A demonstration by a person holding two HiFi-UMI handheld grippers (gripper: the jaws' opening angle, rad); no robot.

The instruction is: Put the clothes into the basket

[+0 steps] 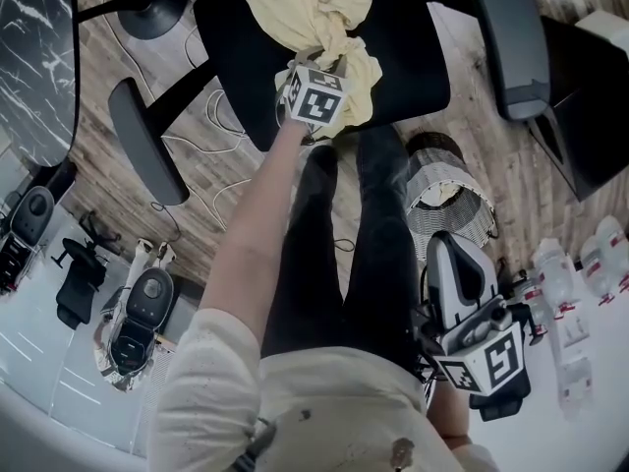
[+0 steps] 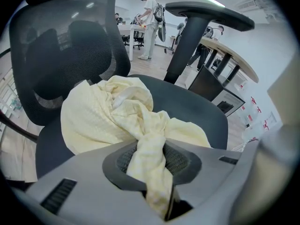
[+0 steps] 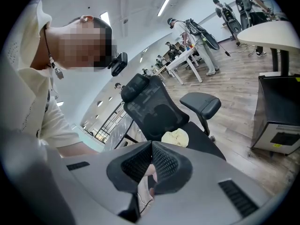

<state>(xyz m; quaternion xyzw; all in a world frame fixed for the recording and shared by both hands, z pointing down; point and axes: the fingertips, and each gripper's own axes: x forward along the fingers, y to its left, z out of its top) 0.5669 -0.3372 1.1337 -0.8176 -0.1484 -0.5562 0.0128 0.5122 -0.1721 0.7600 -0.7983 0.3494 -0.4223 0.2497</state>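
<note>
The left gripper [image 2: 151, 159] is clamped on a fold of the yellow cloth [image 2: 101, 118], which lies heaped on the chair seat [image 2: 197, 107] at the head view's top, apparently for lifting. The basket [image 1: 432, 219] waits centre right. The right gripper [image 3: 150, 159], jaws together and empty, idles lower right.

Head view steeply down; left gripper view close over chair seat [image 2: 197, 102], right gripper view farther back; yellow cloth [image 1: 305, 8] shared.
</note>
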